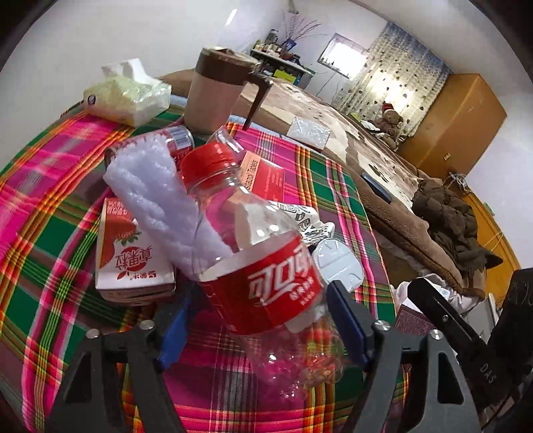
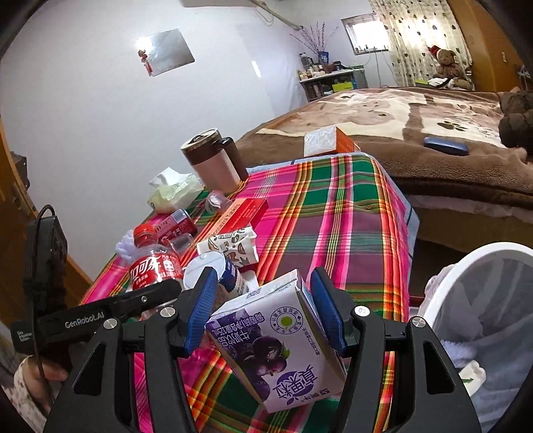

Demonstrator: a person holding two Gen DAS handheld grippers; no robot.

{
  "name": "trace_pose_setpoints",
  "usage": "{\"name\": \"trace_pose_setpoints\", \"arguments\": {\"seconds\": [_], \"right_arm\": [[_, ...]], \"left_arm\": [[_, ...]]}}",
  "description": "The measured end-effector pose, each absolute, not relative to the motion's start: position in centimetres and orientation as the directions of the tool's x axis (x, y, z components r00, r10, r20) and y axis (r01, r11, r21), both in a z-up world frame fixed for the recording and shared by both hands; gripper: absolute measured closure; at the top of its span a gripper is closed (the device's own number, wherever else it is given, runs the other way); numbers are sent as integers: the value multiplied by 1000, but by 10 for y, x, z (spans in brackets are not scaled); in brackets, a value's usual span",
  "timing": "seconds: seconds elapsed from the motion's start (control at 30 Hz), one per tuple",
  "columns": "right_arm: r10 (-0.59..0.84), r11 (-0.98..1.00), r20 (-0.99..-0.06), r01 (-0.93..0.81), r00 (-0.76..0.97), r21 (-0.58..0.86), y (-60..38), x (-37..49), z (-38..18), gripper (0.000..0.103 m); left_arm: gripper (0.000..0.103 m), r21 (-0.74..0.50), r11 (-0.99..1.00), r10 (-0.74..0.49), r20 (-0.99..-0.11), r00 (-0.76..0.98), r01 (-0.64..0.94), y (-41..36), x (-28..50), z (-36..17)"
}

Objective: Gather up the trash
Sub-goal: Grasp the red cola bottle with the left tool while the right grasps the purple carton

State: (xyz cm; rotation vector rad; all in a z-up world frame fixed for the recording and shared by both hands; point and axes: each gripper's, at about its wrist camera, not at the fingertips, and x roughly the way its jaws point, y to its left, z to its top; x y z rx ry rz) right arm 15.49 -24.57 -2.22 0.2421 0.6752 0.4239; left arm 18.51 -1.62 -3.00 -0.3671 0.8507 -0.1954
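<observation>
I see a clear, empty cola bottle (image 1: 266, 266) tilted, red-capped; a purple drink carton (image 2: 276, 346) tilted above the plaid cloth.

Setting: my home bedroom. Bed with brown paw-print fleece blanket (image 2: 383, 110); brown teddy bear in red hat (image 2: 445, 61) beside heart-patterned curtains (image 2: 416, 36); orange wooden wardrobe (image 1: 456, 113); cluttered white shelf of bottles and jars (image 2: 328, 75); small window (image 2: 363, 31). Pink-and-green plaid cloth (image 2: 333, 213) covers my surface, carrying a brown-lidded travel mug (image 2: 213, 160) and soft tissue pack (image 2: 175, 195).
</observation>
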Motion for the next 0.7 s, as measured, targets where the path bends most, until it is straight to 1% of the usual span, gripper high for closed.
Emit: {"name": "trace_pose_setpoints", "arguments": {"seconds": [0.27,0.4,0.47,0.6,0.7], "right_arm": [[452,887,-543,-290,708,360,-251,149,-21,43],[449,888,-539,-288,713,358,-251,146,-19,43],[447,888,-535,-285,717,360,-251,144,-18,43],[441,890,-526,-278,727,362,-253,138,-16,43],[440,890,-523,-277,730,363,-254,134,-15,43]], "left_arm": [[30,-363,930,-305,-685,661,54,-15,176,-24],[31,-314,945,-286,-670,685,89,-18,166,-15],[34,-309,945,-293,-664,688,104,-18,162,-12],[35,-273,953,-282,-654,702,128,-20,153,-6],[35,-258,958,-273,-674,687,127,-20,153,-11]]}}
